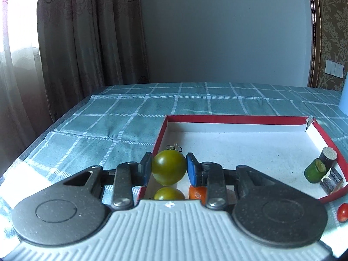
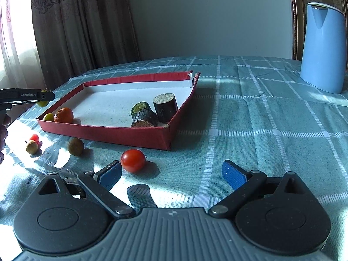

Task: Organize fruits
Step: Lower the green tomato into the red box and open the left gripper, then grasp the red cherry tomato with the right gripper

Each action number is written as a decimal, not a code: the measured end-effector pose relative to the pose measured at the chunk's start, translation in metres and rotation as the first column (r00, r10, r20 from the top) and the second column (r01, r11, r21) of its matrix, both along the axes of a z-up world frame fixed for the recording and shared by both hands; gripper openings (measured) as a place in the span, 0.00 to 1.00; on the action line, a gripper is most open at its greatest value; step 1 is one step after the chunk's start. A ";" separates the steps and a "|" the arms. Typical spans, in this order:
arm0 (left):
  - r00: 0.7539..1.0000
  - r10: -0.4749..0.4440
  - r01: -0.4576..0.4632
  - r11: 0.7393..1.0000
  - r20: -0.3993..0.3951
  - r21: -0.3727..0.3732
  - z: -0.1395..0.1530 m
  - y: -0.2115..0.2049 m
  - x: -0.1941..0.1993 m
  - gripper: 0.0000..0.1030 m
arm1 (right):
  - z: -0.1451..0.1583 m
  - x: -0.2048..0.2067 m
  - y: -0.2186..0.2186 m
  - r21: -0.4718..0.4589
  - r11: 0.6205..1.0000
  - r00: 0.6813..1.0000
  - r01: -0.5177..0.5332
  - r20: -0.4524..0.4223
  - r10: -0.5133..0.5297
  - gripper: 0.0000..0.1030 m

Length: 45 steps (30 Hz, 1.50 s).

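My left gripper (image 1: 168, 166) is shut on a green tomato (image 1: 168, 167) and holds it above the near left corner of the red box (image 1: 237, 119). Below it in the box lie another green tomato (image 1: 169, 193) and a small orange (image 1: 197, 193). In the right wrist view the left gripper (image 2: 43, 100) shows at the far left with the green tomato in it, over the box's (image 2: 130, 136) left end. My right gripper (image 2: 171, 174) is open and empty low over the cloth. A red cherry tomato (image 2: 133, 160) lies just beyond its left finger.
Cut dark sticks (image 2: 165, 107) and a green piece (image 2: 139, 107) sit in the box's right corner. On the cloth left of the box's front lie two brown round fruits (image 2: 76, 146) (image 2: 31, 146) and a small red tomato (image 2: 34, 137). A blue jug (image 2: 323, 47) stands far right.
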<state>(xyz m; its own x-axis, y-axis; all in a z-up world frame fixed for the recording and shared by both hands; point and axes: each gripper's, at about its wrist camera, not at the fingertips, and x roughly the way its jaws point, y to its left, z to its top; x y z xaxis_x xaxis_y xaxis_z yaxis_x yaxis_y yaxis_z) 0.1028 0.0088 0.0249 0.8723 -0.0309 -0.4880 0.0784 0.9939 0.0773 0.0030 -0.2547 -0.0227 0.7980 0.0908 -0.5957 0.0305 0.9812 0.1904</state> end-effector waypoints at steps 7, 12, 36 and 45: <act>0.998 0.016 -0.015 1.000 -0.060 0.009 -0.014 -0.009 0.016 0.30 | 0.001 -0.002 -0.002 0.016 1.000 1.000 0.002 0.013 -0.003 0.96; 0.998 0.022 -0.021 1.000 -0.066 0.016 -0.021 -0.009 0.017 0.29 | 0.000 -0.002 -0.002 0.017 1.000 1.000 0.003 0.015 -0.003 0.96; 0.995 0.053 -0.049 0.998 0.086 -0.045 -0.001 0.023 -0.047 0.82 | 0.001 -0.002 -0.004 0.028 1.000 1.000 0.013 0.017 -0.013 0.96; 0.968 0.158 -0.157 0.987 0.194 -0.024 -0.014 0.067 -0.089 0.96 | 0.015 -0.027 0.014 -0.032 0.996 0.976 -0.086 0.199 0.090 0.96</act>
<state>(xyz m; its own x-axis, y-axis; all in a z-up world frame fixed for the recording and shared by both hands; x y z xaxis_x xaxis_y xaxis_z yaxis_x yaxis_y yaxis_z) 0.0143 0.0759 0.0112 0.9445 0.1114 -0.3090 -0.0951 0.9932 0.0675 -0.0237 -0.2411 -0.0081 0.8907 0.1541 -0.4277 -0.0925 0.9825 0.1614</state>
